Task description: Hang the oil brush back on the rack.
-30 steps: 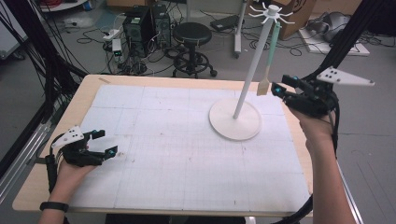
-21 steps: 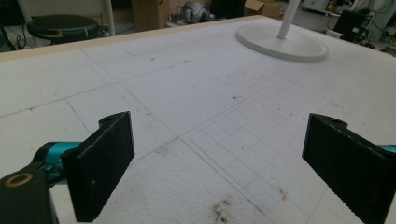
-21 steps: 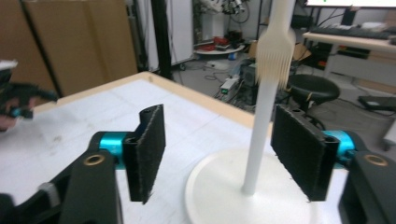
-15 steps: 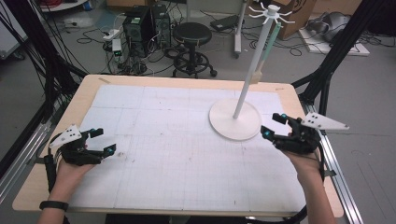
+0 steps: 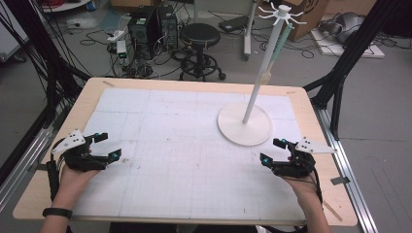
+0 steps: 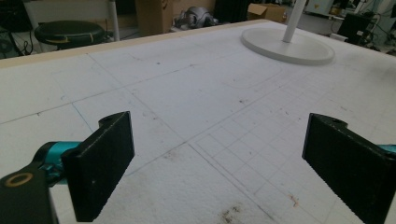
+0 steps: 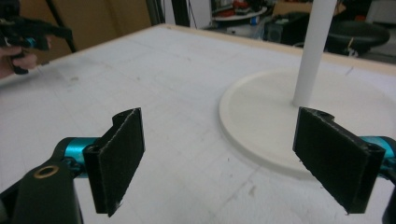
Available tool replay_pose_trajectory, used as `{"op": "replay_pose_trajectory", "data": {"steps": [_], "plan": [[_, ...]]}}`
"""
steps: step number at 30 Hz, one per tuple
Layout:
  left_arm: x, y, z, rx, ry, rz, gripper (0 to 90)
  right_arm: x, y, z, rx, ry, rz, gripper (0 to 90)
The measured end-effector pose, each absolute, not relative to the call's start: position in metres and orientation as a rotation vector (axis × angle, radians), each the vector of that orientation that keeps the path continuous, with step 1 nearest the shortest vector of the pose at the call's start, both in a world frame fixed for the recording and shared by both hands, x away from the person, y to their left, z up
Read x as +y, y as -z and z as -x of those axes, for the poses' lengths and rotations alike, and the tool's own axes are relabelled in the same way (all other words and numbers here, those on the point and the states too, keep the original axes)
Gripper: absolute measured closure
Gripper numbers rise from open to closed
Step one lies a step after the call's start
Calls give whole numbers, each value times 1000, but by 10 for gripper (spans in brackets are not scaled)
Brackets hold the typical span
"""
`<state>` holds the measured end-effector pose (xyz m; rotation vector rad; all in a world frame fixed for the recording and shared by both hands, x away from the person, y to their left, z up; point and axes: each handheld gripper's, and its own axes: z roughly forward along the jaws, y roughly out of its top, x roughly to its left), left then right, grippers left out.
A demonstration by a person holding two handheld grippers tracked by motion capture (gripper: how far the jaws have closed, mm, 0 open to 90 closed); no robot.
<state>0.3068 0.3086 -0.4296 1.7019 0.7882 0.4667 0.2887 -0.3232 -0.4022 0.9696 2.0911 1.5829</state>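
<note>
The left gripper sits low at the left of the white mat, jaws wide and holding nothing. The white stand stands to the right. Just beside its round base, the right gripper has just been opening its jaws, nothing between them.

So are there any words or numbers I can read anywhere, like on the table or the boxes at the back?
No readable text anywhere.
Cardboard box on the floor at the back: a dark mark, too blurred to read.
Table mat: only thin grid lines and smudges, no letters or numbers.
White stand: plain, no label.
Computer tower: small lights, no readable writing.
</note>
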Motion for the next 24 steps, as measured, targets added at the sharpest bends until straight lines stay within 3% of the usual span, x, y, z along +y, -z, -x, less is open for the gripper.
{"op": "replay_pose_trajectory", "data": {"steps": [11, 24], "plan": [[305, 431, -307, 788, -465, -1707, 96, -328, 428, -291, 2098, -1498, -1033, 156], [304, 432, -309, 792, -473, -1709, 96, -332, 430, -291, 2097, -1487, -1063, 155]]}}
